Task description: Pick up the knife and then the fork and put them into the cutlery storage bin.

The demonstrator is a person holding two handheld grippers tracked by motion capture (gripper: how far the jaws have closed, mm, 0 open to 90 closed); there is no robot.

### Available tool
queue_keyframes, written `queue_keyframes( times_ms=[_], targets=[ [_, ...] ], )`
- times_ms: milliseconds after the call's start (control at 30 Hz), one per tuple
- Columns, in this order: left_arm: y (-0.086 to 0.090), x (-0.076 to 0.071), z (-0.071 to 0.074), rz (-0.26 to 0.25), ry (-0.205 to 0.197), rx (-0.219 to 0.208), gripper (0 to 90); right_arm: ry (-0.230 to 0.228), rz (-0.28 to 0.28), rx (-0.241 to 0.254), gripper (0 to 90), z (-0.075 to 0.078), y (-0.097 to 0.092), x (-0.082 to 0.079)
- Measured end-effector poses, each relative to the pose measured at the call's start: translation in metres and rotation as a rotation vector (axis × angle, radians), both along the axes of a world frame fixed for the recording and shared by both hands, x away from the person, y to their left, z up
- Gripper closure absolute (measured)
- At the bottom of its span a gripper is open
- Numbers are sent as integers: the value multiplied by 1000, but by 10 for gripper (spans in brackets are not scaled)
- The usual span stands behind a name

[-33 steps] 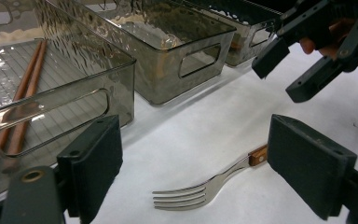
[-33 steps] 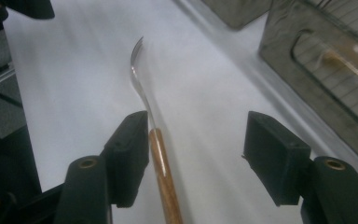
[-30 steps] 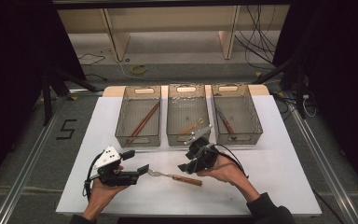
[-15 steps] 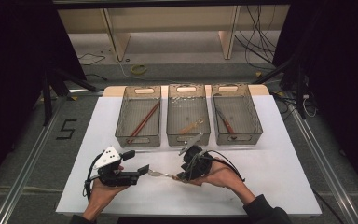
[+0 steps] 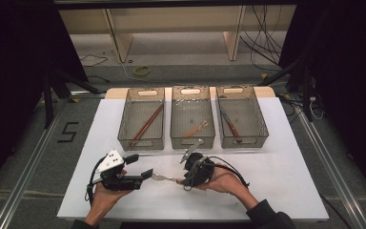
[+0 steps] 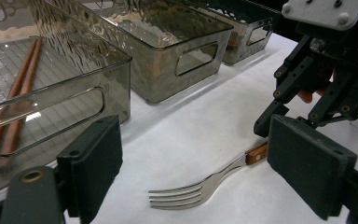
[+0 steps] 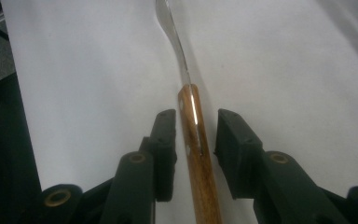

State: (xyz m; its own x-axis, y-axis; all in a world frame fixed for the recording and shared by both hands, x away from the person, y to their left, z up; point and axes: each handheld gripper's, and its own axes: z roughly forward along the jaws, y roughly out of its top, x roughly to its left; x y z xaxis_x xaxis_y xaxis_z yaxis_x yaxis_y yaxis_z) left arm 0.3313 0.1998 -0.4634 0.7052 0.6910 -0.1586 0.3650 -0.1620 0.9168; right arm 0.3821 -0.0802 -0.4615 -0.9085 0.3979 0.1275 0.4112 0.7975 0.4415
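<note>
We are lowering the right gripper over the fork lying flat on the white worktop, its fingers just now closing around the wooden handle, small gaps remaining on both sides. Our left gripper is hovering just beside the tines, fingers apart.

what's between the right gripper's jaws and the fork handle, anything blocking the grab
Nothing visible. The right gripper straddles the fork, whose wooden handle lies on the white table between the pads. The jaws have just been closing, with small gaps left on both sides. The left gripper sits open near the tines, apart.
</note>
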Motion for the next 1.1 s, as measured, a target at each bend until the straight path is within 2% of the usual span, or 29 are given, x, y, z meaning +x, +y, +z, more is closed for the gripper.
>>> queue_keyframes(
  times_ms=[333, 733, 1100],
  targets=[
    [0, 0, 0, -1, 1, -1, 175, -8, 9, -41, 763, -7, 3, -1],
    [-1, 0, 0, -1, 3, -2, 175, 14, 27, -64, 776, -8, 5, -4],
    [-1, 0, -1, 1, 2, -1, 175, -12, 75, -90, 811, -7, 9, -10]
  ],
)
